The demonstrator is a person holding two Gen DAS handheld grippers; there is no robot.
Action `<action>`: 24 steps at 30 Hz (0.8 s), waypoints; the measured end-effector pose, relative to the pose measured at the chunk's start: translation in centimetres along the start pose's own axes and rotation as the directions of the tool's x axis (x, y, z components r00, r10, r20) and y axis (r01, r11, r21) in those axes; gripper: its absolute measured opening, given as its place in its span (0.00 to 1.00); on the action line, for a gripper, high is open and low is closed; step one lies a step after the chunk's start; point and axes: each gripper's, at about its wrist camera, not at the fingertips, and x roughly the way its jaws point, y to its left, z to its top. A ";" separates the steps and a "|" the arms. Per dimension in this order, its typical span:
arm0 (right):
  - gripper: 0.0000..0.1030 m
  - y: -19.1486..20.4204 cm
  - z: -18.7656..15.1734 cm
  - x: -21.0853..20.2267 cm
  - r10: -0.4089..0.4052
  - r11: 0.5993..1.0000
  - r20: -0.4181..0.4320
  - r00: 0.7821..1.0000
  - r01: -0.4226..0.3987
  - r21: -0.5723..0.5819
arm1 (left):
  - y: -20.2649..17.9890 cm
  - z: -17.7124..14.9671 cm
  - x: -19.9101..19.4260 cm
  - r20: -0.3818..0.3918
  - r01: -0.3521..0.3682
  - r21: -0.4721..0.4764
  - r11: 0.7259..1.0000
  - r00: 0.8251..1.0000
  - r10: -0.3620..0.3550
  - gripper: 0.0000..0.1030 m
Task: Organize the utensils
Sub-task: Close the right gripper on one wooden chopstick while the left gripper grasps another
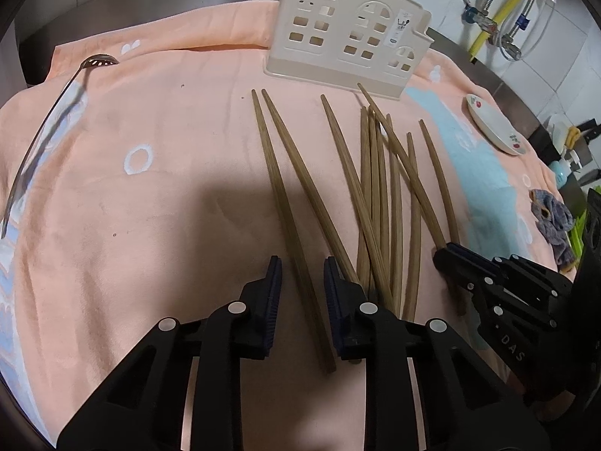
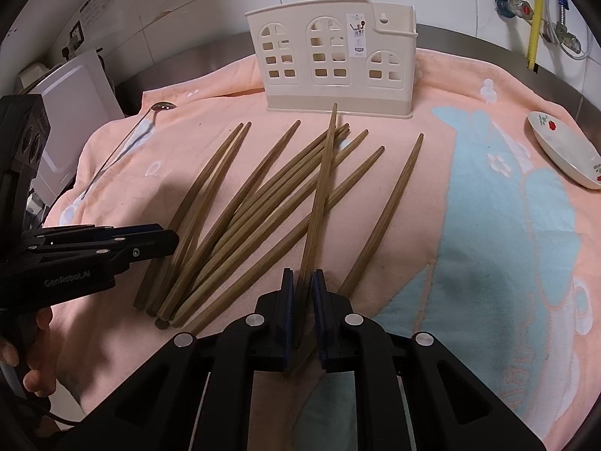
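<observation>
On the peach towel [image 1: 150, 195], the black left gripper [image 1: 302, 268] straddles the thick end of one brown wooden chopstick [image 1: 278, 188], jaws narrowed w/ a gap, not yet pinching. The black right gripper [image 2: 303, 282] is clenched on another chopstick [image 2: 319, 195], tip raised toward the cream plastic house-shaped holder [image 2: 334, 64]. Advice: centre the left pads on one stick only, pinch fully before lifting, then drop tip-first into the holder.
</observation>
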 end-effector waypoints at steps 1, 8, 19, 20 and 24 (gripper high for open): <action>0.10 0.0 0.0 0.0 0.001 1.000 0.001 1.000 -0.001 0.001 | 0.0 0.0 0.1 -0.002 -0.003 0.001 1.000 1.000 0.003 0.22; 0.10 -0.1 0.0 0.1 0.005 1.000 0.004 1.000 -0.005 0.002 | -0.8 0.4 0.6 -0.004 -0.043 0.031 0.999 0.999 0.043 0.22; 0.08 -0.1 -0.2 -1.2 -0.010 1.000 0.039 0.999 0.009 0.008 | -0.6 0.3 0.5 0.014 -0.090 0.039 0.995 0.996 0.089 0.10; 0.08 -0.2 -0.2 -1.4 -0.011 1.000 0.046 0.999 0.010 0.009 | -0.6 0.3 0.5 0.015 -0.091 0.039 0.995 0.996 0.090 0.10; 0.07 -0.3 0.1 -2.5 -0.019 1.000 0.078 0.997 0.018 0.009 | -0.3 -0.1 0.2 0.020 -0.092 0.030 0.995 0.996 0.091 0.09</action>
